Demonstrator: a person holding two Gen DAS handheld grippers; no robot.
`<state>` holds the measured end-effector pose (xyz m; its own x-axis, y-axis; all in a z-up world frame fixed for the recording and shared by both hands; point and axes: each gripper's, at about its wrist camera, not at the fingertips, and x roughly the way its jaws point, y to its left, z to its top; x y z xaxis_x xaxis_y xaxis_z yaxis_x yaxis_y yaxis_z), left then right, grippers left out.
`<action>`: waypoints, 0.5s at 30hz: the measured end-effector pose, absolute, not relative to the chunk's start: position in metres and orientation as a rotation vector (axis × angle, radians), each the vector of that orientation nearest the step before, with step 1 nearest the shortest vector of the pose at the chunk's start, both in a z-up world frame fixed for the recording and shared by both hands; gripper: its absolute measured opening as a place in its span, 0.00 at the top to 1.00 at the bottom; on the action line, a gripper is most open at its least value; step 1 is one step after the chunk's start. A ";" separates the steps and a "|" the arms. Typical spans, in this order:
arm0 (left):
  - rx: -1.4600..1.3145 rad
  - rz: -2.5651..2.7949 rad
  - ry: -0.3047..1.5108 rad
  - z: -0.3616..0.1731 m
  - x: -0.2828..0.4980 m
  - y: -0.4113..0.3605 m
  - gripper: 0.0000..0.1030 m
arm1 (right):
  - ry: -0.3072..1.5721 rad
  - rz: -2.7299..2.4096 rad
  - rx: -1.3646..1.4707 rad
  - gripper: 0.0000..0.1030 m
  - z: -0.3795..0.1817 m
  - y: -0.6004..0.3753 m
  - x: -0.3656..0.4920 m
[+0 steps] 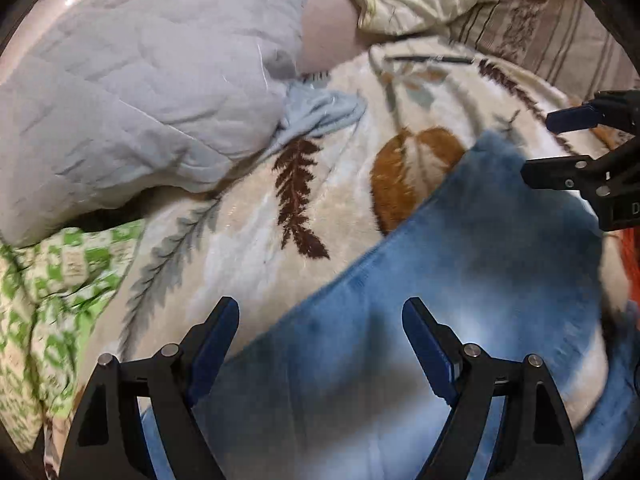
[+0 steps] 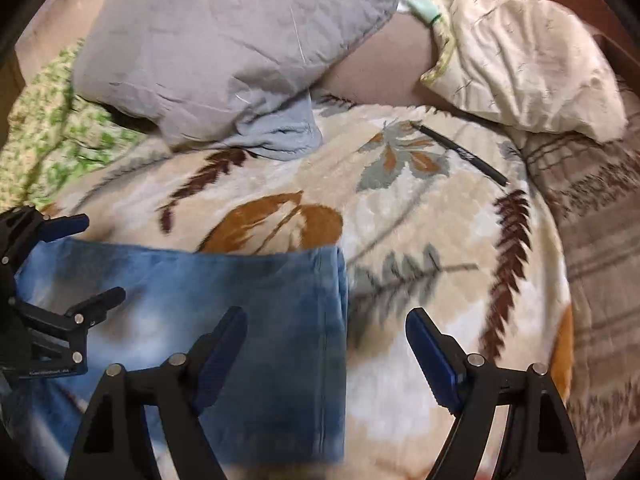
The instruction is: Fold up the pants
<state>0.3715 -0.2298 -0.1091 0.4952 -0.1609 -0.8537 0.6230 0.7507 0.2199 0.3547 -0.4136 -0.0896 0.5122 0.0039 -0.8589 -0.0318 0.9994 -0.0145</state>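
Observation:
Faded blue jeans (image 1: 460, 280) lie flat on a cream leaf-print blanket (image 1: 248, 216); they also show in the right wrist view (image 2: 240, 320), with a straight edge at their right side. My left gripper (image 1: 320, 344) is open and empty, just above the jeans near their left edge. My right gripper (image 2: 326, 356) is open and empty, straddling the jeans' right edge. The right gripper (image 1: 540, 144) shows at the right of the left wrist view, and the left gripper (image 2: 100, 258) at the left of the right wrist view.
A grey quilted pillow (image 2: 224, 44) and a light blue cloth (image 2: 280, 136) lie at the back. A cream pillow (image 2: 520, 64) is back right. A black pen (image 2: 460, 154) lies on the blanket. A green patterned cloth (image 1: 52, 304) lies left.

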 end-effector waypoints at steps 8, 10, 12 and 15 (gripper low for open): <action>0.483 -0.648 1.065 -0.135 0.396 -0.235 0.80 | 1.122 0.079 -0.021 0.78 -0.132 -0.407 0.408; 0.520 -0.631 1.054 -0.130 0.390 -0.237 0.92 | 1.119 0.106 -0.023 0.83 -0.133 -0.406 0.408; 0.573 -0.642 1.041 -0.126 0.379 -0.240 0.95 | 1.091 0.113 -0.026 0.84 -0.124 -0.407 0.399; 0.575 -0.665 1.017 -0.110 0.356 -0.235 0.96 | 1.042 0.135 -0.014 0.85 -0.102 -0.409 0.377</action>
<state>0.3558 -0.2349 -0.1097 0.3665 -0.2310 -0.9013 0.7331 0.6682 0.1268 0.3771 -0.4091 -0.1016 0.4973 0.1050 -0.8612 -0.1178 0.9916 0.0528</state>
